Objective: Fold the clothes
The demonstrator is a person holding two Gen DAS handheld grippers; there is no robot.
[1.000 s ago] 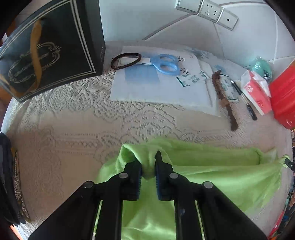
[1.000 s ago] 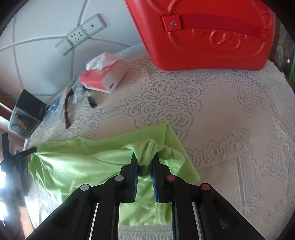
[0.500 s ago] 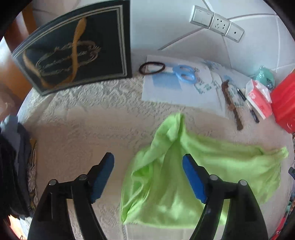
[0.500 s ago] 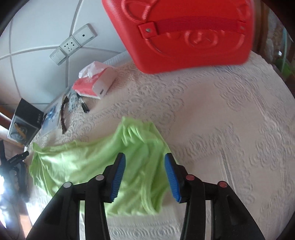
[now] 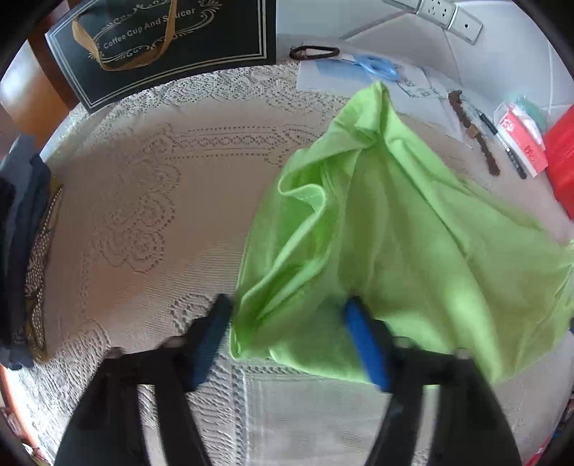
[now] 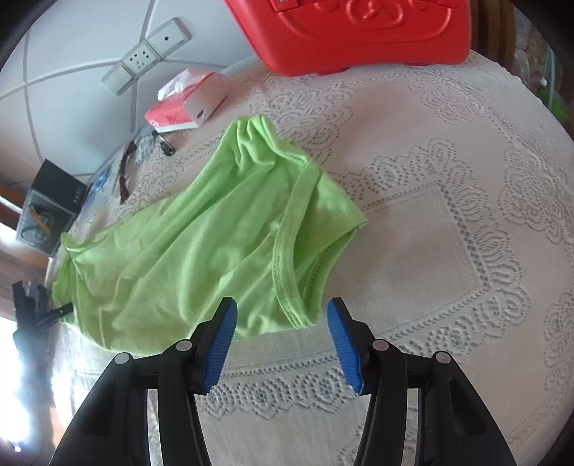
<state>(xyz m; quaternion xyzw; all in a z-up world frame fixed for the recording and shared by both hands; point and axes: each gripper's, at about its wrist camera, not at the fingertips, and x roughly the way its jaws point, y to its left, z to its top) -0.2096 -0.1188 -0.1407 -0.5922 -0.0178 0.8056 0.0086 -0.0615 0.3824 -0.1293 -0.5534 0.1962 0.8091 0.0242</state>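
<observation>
- The left view shows a dark gift bag (image 5: 161, 46) and blue scissors (image 5: 376, 66) at the back of the table (image 5: 143, 215). The right view shows the bag only small and far off.
- The right view shows a big red case (image 6: 358, 32) and a tissue box (image 6: 186, 104).
- The green shirt (image 6: 201, 243) lies crumpled on the table, stretched long from one claw toward the other.
- The left claw (image 5: 287, 344) is wide open, holding nothing, with cloth between its fingers.
- The right claw (image 6: 283, 340) is wide open, holding nothing.
</observation>
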